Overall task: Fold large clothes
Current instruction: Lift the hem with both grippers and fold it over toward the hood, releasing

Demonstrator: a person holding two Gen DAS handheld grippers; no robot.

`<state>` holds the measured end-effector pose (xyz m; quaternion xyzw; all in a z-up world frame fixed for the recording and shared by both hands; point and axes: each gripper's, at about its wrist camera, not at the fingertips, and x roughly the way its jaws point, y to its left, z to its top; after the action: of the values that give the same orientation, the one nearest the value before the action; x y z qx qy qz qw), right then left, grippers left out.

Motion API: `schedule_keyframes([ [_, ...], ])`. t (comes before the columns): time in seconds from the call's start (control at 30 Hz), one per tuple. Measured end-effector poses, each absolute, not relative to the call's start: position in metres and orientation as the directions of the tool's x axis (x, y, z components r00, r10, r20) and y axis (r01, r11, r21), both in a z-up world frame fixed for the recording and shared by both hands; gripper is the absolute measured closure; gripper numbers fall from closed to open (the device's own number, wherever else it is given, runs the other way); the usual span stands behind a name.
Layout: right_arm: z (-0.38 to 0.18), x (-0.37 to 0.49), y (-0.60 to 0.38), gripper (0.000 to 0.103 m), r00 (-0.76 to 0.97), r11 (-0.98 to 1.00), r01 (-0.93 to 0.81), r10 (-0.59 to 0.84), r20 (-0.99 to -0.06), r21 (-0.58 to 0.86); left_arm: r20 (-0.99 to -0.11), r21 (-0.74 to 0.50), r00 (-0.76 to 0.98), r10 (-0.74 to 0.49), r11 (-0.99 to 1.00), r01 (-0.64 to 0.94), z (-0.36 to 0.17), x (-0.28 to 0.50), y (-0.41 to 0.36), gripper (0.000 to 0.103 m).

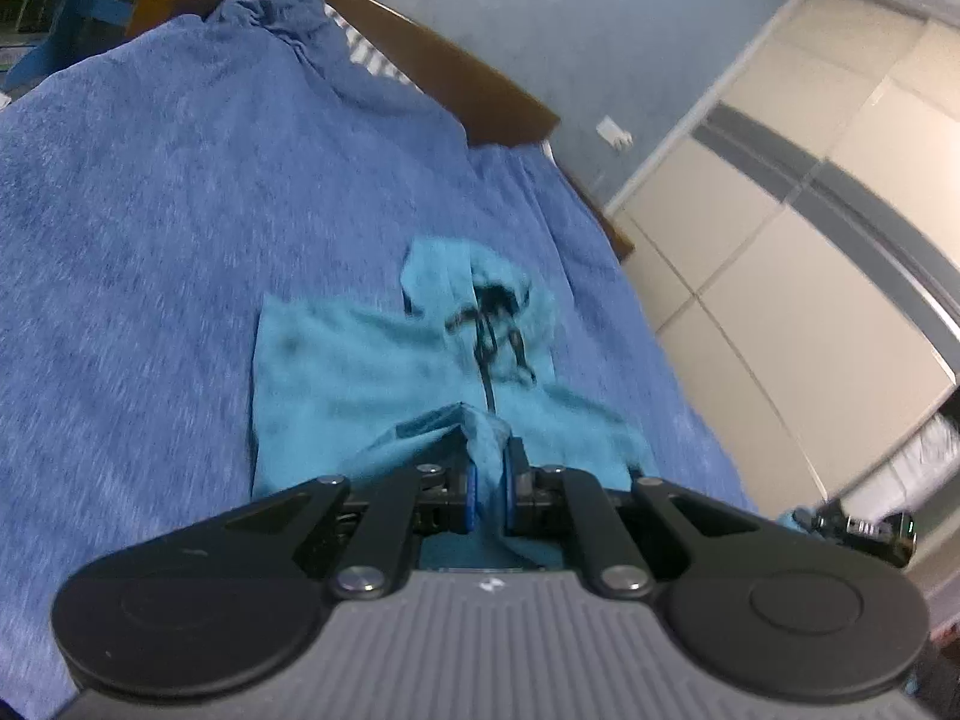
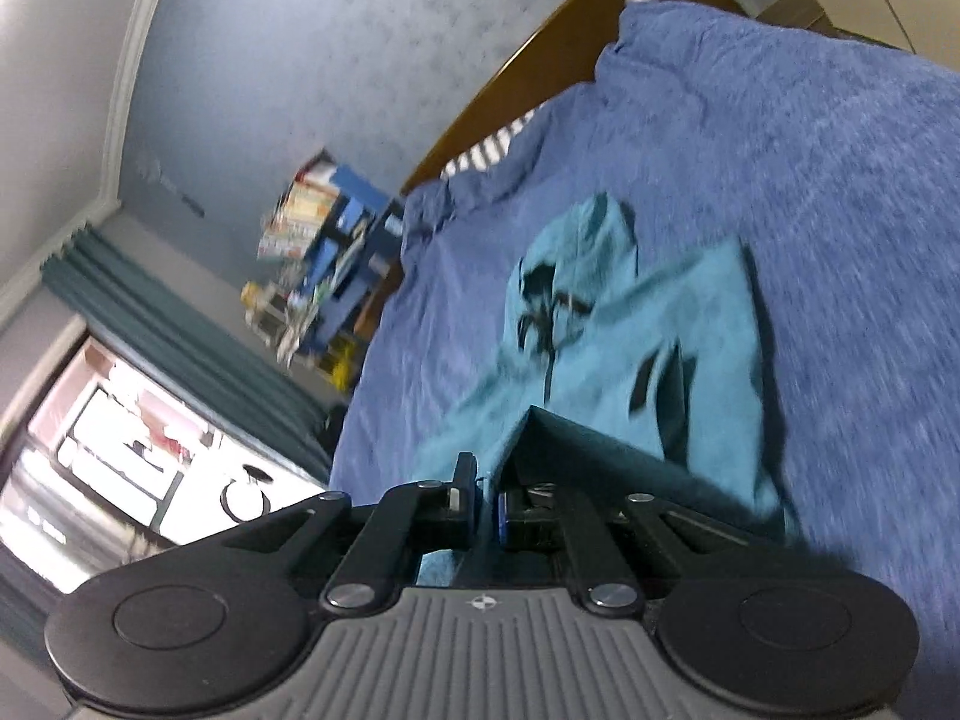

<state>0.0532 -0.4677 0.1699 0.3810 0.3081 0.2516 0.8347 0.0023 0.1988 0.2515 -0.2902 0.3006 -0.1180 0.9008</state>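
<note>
Both grippers pinched the hoodie above the bed.

We held the left gripper [image 1: 487,480] pressed together on a bunched fold of the teal hoodie [image 1: 360,372], and the right gripper [image 2: 487,501] clamped on its dark-banded edge. The hoodie lay on the blue blanket [image 1: 150,210], hood toward the wooden headboard [image 1: 456,78], near hem lifted. Both views were motion-blurred.

The hoodie [image 1: 372,372] is teal with black strings, and the blanket [image 1: 150,210] is fuzzy dark blue.
</note>
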Motion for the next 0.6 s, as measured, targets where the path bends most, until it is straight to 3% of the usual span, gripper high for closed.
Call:
schedule_keyframes([
  [0.37, 0.123, 0.2, -0.479, 0.096, 0.776, 0.487, -0.03, 0.562, -0.287, 0.873, -0.446, -0.672, 0.852, -0.276, 0.732, -0.114, 0.208, 0.139, 0.239, 0.101],
  [0.53, 0.074, 0.26, -0.482, 0.095, 0.809, 0.443, 0.099, 0.486, -0.331, 0.891, -0.549, -0.66, 0.81, -0.207, 0.702, -0.268, 0.162, 0.208, 0.25, 0.097],
  [0.6, 0.049, 0.274, -0.483, 0.087, 0.805, 0.441, 0.175, 0.451, -0.386, 0.88, -0.633, -0.632, 0.75, -0.19, 0.686, -0.36, 0.141, 0.23, 0.251, 0.085],
])
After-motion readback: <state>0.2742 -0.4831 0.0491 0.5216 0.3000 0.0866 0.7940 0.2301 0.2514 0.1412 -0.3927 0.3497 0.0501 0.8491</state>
